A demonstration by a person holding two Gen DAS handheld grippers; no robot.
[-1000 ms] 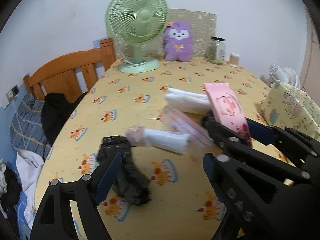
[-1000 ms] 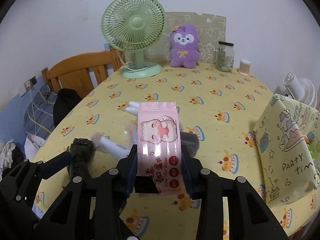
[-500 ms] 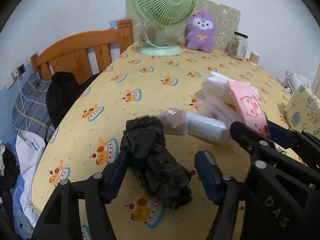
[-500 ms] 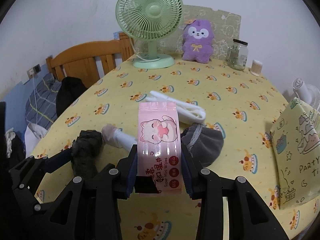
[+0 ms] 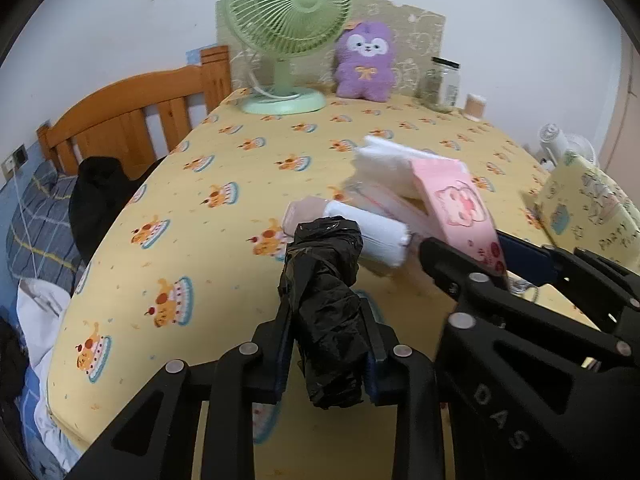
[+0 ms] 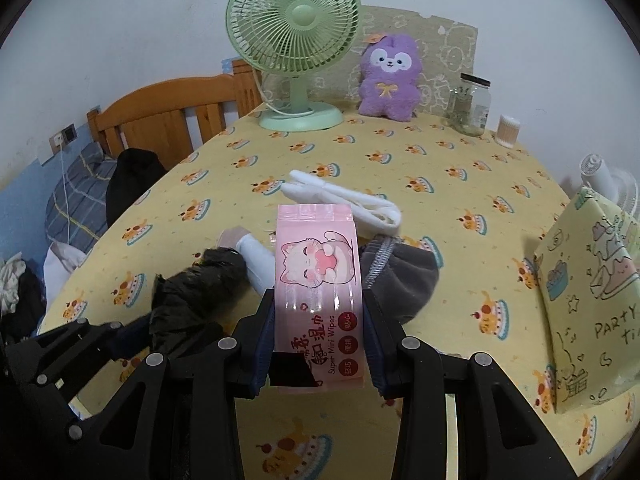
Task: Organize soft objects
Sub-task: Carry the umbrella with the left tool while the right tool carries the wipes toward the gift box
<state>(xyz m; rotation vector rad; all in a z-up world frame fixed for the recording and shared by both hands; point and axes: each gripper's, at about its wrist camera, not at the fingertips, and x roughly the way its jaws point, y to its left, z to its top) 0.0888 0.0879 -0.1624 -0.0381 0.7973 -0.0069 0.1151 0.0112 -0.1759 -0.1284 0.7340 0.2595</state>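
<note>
Left gripper (image 5: 326, 344) closed since earlier | black bag roll (image 5: 326, 304) crinkled, glossy

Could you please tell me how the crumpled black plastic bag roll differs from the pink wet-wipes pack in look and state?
The crumpled black plastic bag roll is dark, wrinkled and plain, while the pink wet-wipes pack is flat, smooth and printed with a cartoon cat. The roll sits in the left tongs, the pack in the right tongs. Both are soft and clamped.
</note>
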